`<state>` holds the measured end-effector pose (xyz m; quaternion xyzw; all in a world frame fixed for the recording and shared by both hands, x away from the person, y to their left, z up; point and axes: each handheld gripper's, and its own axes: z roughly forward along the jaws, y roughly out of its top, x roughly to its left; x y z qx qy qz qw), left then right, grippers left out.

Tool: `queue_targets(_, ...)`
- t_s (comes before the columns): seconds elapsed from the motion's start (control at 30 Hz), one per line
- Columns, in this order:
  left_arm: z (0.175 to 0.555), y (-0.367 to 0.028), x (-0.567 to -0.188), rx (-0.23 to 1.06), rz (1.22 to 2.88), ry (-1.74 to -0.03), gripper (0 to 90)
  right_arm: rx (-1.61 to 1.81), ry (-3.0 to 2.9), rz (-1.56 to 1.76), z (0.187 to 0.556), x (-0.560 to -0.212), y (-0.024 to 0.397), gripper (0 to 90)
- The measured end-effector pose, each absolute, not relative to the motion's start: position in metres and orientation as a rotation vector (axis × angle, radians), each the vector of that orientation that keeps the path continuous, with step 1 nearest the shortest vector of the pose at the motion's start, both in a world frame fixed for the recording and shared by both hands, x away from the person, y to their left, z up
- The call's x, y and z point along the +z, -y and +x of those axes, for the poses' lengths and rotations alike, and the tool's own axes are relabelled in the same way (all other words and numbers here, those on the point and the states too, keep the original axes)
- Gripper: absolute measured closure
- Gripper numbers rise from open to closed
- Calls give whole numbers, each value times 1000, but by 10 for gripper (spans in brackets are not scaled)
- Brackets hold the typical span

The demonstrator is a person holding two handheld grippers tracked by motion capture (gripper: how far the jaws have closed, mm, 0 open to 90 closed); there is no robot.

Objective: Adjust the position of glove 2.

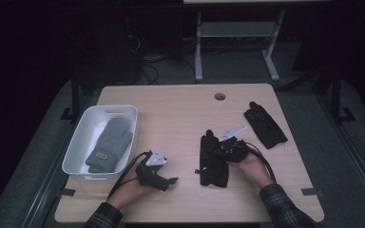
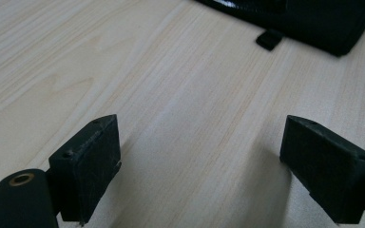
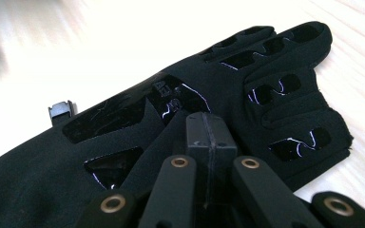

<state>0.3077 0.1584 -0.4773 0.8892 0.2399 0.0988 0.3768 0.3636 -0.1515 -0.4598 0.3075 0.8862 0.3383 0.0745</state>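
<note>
A black glove lies flat on the wooden table, fingers pointing away from me. My right gripper reaches it from the right; in the right gripper view its jaws are shut, pinching a raised fold of the glove near the back of the hand. My left gripper rests on the table left of the glove, jaws open. In the left gripper view nothing but bare wood lies between its pads, with the glove's cuff farther off.
A second black glove lies at the right side of the table. A white bin at the left holds a grey mitten. A round cable hole sits near the far edge.
</note>
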Motion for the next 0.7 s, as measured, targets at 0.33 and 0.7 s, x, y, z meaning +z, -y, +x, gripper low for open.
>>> queue_targets(0.33,308,-159,-477,258,2280,-607,122,1044,-2726,821,349,-459,116,900)
queue_targets(0.7,308,-159,-477,252,2277,-614,122,1044,-2758,741,336,-459,95,899)
